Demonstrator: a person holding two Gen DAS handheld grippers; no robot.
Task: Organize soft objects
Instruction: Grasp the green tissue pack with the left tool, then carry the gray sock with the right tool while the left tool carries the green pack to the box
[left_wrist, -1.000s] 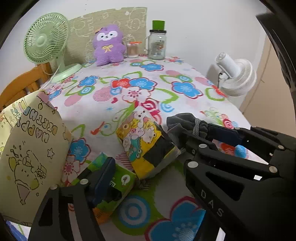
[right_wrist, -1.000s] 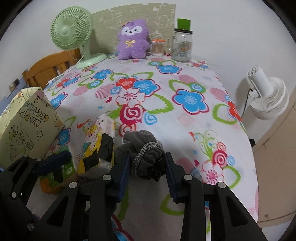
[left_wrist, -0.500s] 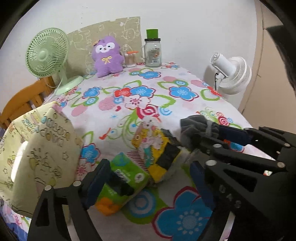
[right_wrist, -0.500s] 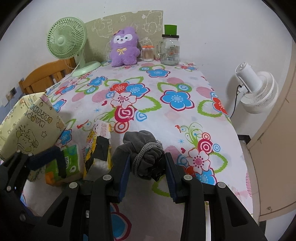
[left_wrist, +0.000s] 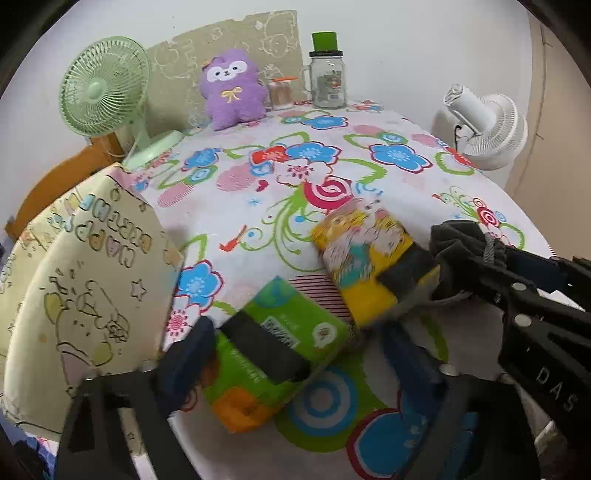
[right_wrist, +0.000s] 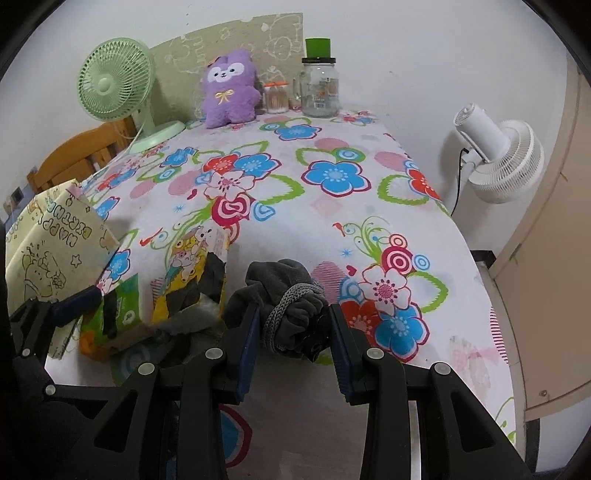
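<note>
Right now the right gripper (right_wrist: 291, 325) clamps a grey drawstring cloth bundle (right_wrist: 286, 295) above the flowered tablecloth (right_wrist: 332, 177), while the left gripper (left_wrist: 295, 354) closes around the green tissue pack (left_wrist: 277, 343), its pads apparently not yet pressing. Judging by the crowding, the closing pads could nudge the yellow cartoon tissue pack (left_wrist: 369, 254) touching it, or pinch only loose wrapper and slip.

Both grippers are showing matte black plastic frames built from flat linkage bars, with round silver screw heads sitting at the joints. The right gripper (right_wrist: 291, 343) is wearing dark blue pads on the inner faces of its fingers (right_wrist: 246, 341). The left gripper (left_wrist: 295, 358) is carrying the same dark blue pads (blurred here), and white letters "DAS" are showing on one black bar.
</note>
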